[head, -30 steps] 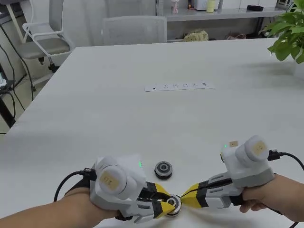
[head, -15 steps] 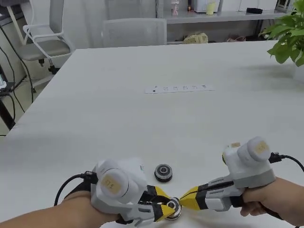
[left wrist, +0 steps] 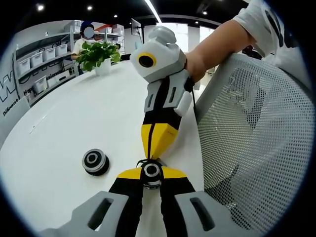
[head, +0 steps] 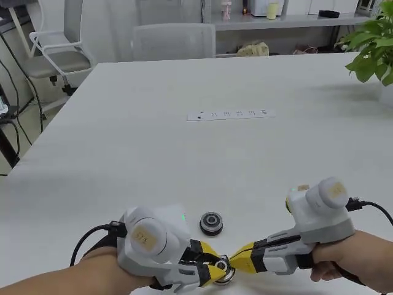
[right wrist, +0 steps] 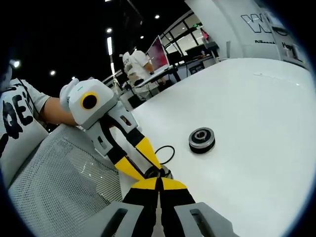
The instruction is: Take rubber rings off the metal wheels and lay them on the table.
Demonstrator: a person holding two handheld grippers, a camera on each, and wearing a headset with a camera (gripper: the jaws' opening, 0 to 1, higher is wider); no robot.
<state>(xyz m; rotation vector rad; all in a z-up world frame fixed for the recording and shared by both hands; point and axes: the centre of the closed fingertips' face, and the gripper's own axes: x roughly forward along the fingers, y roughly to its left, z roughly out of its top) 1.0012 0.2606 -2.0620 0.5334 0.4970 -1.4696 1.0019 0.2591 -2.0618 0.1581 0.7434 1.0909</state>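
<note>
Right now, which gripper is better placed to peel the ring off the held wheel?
Right. The left gripper is clamped on the wheel, steadying it, while the right gripper, tips shut, sits at the wheel's rim, likely free to pull away.

Worktop (head: 153, 153): metal wheel (head: 222, 267) at near edge, left claw (head: 212, 271) on its left, right claw (head: 236, 262) on its right. Second wheel (head: 211, 222) just behind. Power strip (head: 231, 114) mid-worktop; potted plant (head: 371, 43) far right.
</note>
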